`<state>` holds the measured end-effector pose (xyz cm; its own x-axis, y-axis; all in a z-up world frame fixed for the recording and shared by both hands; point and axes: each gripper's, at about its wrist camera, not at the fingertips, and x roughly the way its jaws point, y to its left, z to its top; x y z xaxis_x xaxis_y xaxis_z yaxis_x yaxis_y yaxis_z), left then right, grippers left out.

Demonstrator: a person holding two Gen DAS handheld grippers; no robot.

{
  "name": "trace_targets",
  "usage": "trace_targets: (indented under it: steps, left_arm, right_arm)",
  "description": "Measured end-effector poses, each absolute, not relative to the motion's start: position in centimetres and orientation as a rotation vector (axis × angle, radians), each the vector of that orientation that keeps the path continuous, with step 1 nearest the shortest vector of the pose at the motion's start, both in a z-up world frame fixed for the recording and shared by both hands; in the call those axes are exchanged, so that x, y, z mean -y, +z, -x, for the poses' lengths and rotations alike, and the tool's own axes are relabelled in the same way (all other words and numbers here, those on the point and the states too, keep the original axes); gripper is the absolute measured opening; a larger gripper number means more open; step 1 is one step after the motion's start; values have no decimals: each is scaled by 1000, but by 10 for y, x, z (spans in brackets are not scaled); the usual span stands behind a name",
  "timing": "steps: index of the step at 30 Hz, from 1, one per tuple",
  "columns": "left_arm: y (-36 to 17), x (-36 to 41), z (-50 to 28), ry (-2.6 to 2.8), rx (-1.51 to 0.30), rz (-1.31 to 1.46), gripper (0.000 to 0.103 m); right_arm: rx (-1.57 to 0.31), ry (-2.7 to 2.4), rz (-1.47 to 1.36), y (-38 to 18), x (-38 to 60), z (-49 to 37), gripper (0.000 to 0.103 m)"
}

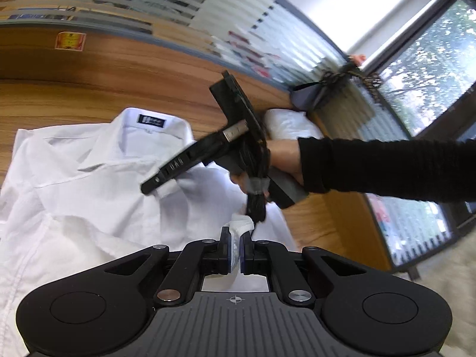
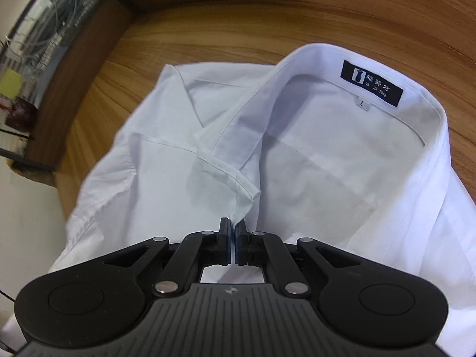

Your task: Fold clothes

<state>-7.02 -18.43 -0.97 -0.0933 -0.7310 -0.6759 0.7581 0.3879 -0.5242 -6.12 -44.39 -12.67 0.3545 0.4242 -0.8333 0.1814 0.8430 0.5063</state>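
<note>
The left gripper [image 1: 235, 239] is matte black: two rounded lobes, silver pivot pins on its linkages, a ribbed grey centre plate bearing a small crosshair mark, and blue-edged pads. The right gripper [image 2: 233, 232] looks identical. The person's sleeve [image 1: 386, 166] is black ribbed knit.

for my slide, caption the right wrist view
Right gripper shut on a white shirt placket, navy label showing, wooden table.

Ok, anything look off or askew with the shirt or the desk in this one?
Nothing damaged or spilled. The white shirt lies rumpled and skewed on the wooden desk, collar open, as expected mid-fold. Both grippers are shut on its fabric: left gripper, right gripper. A crumpled white bundle sits beyond it.
</note>
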Motion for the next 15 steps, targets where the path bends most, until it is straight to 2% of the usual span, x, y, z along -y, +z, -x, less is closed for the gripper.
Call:
trace_targets:
  steps: [4, 6, 7, 13, 15]
  left_arm:
    - [-9, 183, 66, -1229, -1094, -20, 7]
    - [-8, 181, 68, -1242, -1088, -22, 7]
    - [-9, 181, 69, -1245, -1093, -24, 7]
    - [-14, 184, 74, -1255, -1101, -46, 7]
    - [-11, 184, 75, -1281, -1082, -43, 7]
  right_arm:
    - [-1187, 171, -483, -107, 440, 68, 9]
    - [-1150, 190, -428, -85, 445, 76, 22]
    - [-1143, 188, -404, -76, 449, 79, 24]
    - [-1223, 168, -341, -61, 480, 91, 25]
    - [-1240, 188, -349, -59, 481, 95, 31]
